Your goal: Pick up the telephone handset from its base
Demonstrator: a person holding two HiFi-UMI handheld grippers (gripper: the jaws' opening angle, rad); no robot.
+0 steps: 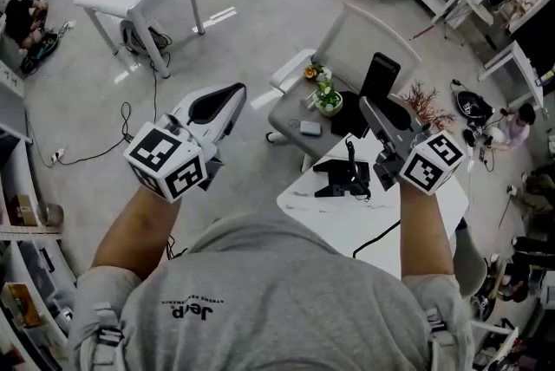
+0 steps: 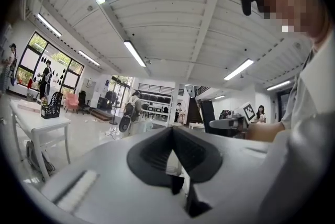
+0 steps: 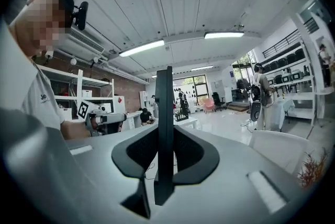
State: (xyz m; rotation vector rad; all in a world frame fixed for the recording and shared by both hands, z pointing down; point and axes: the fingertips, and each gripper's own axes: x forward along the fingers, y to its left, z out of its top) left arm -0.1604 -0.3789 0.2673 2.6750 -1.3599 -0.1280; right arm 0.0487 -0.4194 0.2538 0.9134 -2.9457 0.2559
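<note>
Right gripper view: 1 right gripper point(image 3: 164, 131), jaws pinched on 1 black telephone handset point(image 3: 164, 89), which stands upright and edge-on between the pads. Left gripper view: 1 left gripper point(image 2: 171, 131), jaws pressed together, nothing between them. Head view: handset held in the air, well apart from its base point(image 1: 341, 178) near the far edge of the white table point(image 1: 347, 226). Status, as judged: pick-up looks done; only a steady hold remains.

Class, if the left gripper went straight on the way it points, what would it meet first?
The way looks free: the left gripper points level over open floor toward distant shelves, though depth is hard to judge.
</note>
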